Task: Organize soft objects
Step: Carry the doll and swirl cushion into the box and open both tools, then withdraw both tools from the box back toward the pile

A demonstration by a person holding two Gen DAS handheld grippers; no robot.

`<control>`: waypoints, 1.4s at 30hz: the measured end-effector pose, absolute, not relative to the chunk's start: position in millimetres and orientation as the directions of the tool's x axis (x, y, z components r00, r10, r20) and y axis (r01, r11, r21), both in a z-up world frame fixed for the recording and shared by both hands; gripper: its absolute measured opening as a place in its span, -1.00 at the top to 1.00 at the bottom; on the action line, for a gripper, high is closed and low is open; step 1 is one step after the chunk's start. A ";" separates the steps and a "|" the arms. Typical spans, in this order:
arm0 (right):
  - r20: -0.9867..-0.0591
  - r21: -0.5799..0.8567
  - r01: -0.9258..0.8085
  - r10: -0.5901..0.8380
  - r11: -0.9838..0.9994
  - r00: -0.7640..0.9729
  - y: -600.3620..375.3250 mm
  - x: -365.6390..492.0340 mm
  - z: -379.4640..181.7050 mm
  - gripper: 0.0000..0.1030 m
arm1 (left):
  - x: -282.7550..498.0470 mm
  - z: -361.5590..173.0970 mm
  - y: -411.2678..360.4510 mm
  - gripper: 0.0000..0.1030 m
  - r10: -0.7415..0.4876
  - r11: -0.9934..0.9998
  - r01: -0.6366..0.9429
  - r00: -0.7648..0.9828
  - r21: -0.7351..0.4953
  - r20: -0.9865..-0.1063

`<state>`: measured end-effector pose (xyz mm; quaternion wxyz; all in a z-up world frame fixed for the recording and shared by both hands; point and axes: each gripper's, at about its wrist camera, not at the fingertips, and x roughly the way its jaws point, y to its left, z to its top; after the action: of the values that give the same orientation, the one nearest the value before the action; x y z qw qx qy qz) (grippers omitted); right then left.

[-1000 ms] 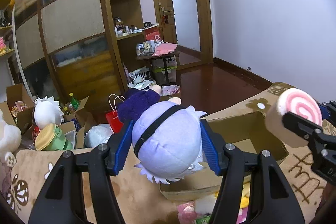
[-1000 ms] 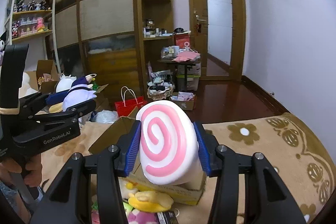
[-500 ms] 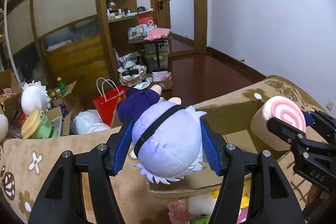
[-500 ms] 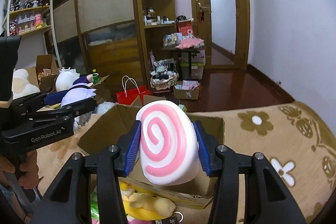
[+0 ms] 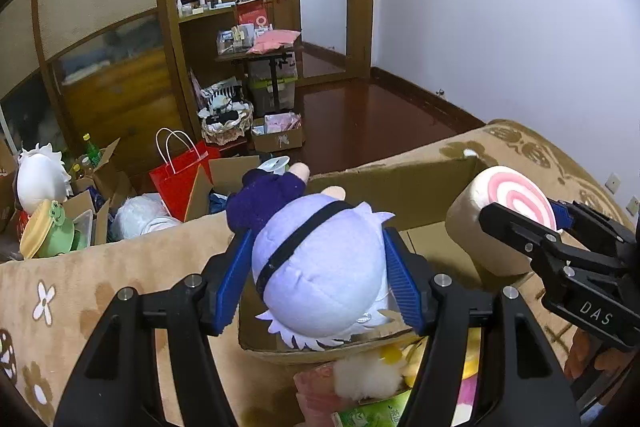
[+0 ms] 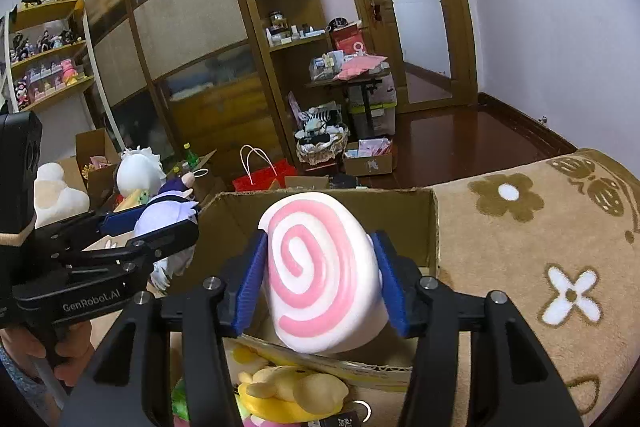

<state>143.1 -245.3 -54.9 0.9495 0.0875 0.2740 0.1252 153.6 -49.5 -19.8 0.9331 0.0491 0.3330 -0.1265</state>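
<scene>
Left gripper (image 5: 320, 279) hovering level over cardboard box (image 5: 424, 183), blue pads clamping lavender plush doll (image 5: 324, 267) by head. Right gripper (image 6: 320, 279) alongside over same box, pointing forward, fingers squeezing pink swirl plush (image 6: 320, 275). Box sitting on beige flower blanket (image 6: 540, 247); yellow plush (image 6: 296, 391) lying at box's near edge.

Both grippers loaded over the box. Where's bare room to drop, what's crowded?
Free: the brown cardboard box floor, visible beyond the pink-swirl roll plush in the right gripper, and flowered beige blanket right of the box. Crowded: the box's near edge, with a yellow plush and others piled against it. The left gripper grips a lavender plush doll.
</scene>
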 end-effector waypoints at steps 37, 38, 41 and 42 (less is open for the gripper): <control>-0.503 0.243 -0.175 0.278 0.954 0.819 -246.6 125.5 -46.9 -0.92 | 140.5 -16.6 -36.5 -0.84 -0.103 0.982 0.180 0.752 0.053 -0.651; -0.500 0.244 -0.172 0.276 0.954 0.821 -247.0 123.4 -44.1 -0.99 | 138.6 -14.5 -34.4 -0.85 -0.103 0.983 0.176 0.754 0.049 -0.648; -0.483 0.255 -0.171 0.278 0.952 0.830 -247.9 115.5 -36.0 -1.00 | 130.9 -8.6 -26.3 -0.88 -0.106 0.985 0.168 0.761 0.036 -0.640; -0.484 0.264 -0.175 0.287 0.949 0.827 -248.2 113.4 -34.1 -1.00 | 130.1 -7.4 -25.6 -0.88 -0.103 0.985 0.165 0.763 0.039 -0.639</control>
<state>113.4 -248.2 -34.1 0.9500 0.1045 0.2680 0.1217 130.1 -25.6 -7.4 0.9376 0.0464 0.3371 -0.0715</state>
